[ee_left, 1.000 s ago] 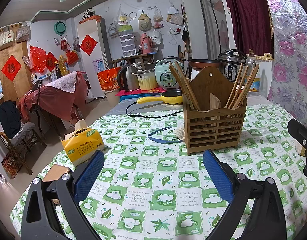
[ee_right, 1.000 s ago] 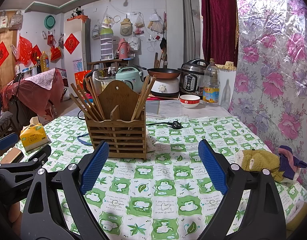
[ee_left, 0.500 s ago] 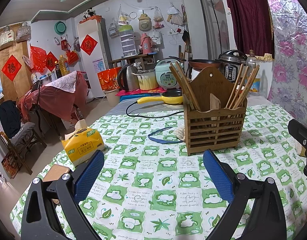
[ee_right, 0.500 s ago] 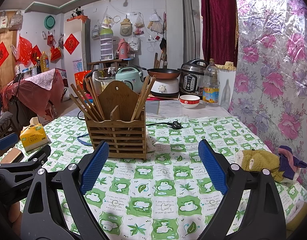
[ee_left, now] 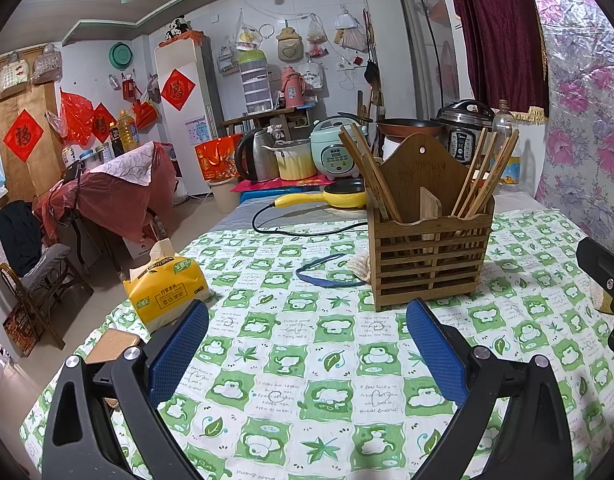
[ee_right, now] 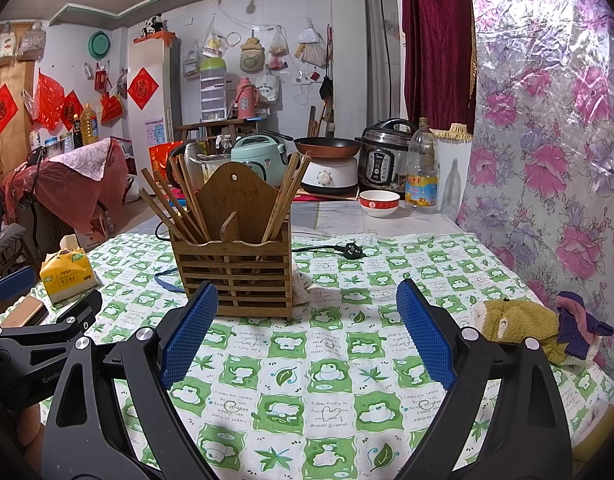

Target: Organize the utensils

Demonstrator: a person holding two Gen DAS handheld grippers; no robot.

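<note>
A slatted wooden utensil holder (ee_left: 429, 252) (ee_right: 232, 268) stands on the green-and-white checked tablecloth (ee_left: 307, 380). Wooden chopsticks (ee_left: 371, 172) lean out of its left compartment and more chopsticks (ee_left: 487, 172) out of its right one. My left gripper (ee_left: 307, 344) hovers open just in front of the holder, nothing between its blue pads. My right gripper (ee_right: 307, 328) is also open and empty, with the holder ahead and to the left of it. The left gripper's body (ee_right: 39, 340) shows at the lower left of the right wrist view.
A yellow tissue pack (ee_left: 167, 288) and a brown phone-like slab (ee_left: 113, 344) lie near the table's left edge. A blue strap (ee_left: 327, 276) and a black power cord (ee_left: 307, 232) lie behind the holder. Stuffed cloths (ee_right: 539, 324) sit at the right. Cookers, bowl and bottle stand farther back.
</note>
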